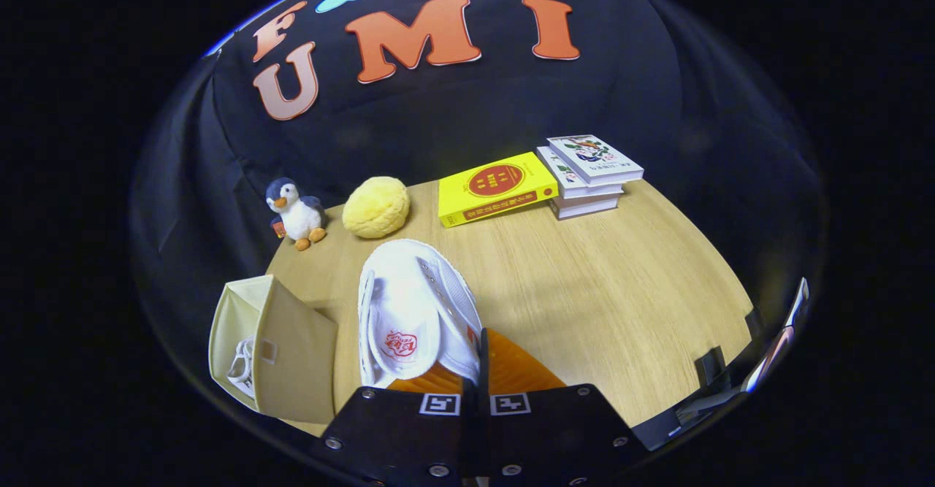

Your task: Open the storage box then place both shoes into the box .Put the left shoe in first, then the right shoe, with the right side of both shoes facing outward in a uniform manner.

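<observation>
My gripper (478, 370) is shut on a white shoe (413, 312), its two orange fingers (515, 370) pinched together on the shoe's right collar edge. The shoe hangs above the wooden table (606, 297), toe pointing away from me, a red logo showing on its insole. To the left of the shoe stands the beige fabric storage box (281, 344), open on its left side. Inside that opening shows part of another white shoe (241, 363).
At the table's back stand a plush penguin (296, 213), a yellow plush ball (376, 207), a yellow book (497, 188) and a stack of white books (592, 173). The black cloth wall rises behind them. A dark clamp (712, 366) sits at the table's right edge.
</observation>
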Tool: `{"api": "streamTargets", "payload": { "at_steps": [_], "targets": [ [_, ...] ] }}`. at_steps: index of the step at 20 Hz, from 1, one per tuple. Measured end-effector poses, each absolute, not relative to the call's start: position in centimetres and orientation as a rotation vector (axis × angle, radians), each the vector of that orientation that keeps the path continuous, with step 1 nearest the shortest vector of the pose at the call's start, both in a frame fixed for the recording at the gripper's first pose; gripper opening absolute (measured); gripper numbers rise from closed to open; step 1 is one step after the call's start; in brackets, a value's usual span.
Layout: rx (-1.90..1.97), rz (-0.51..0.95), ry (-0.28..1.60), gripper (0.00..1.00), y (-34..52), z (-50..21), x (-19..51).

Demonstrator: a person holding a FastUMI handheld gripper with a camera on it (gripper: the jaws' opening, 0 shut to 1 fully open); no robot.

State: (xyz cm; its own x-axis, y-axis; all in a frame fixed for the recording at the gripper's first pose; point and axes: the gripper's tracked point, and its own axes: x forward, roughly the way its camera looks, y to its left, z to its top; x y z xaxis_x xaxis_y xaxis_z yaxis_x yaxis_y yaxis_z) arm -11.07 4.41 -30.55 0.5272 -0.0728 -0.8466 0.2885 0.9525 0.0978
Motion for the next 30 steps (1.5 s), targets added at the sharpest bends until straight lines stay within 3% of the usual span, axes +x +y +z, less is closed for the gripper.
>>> {"api": "streamTargets", "payload": {
  "at_steps": [12,20,26,30],
  "targets": [
    [0.219,-0.148,1.024,0.01,19.7,-26.9,-6.9],
    [0.178,-0.035,1.108,0.01,28.8,-28.7,-6.7],
    [0.124,-0.054,1.152,0.01,32.2,-31.0,-7.8],
    [0.101,-0.152,1.173,0.03,31.8,-32.6,-8.2]
  ]
}}
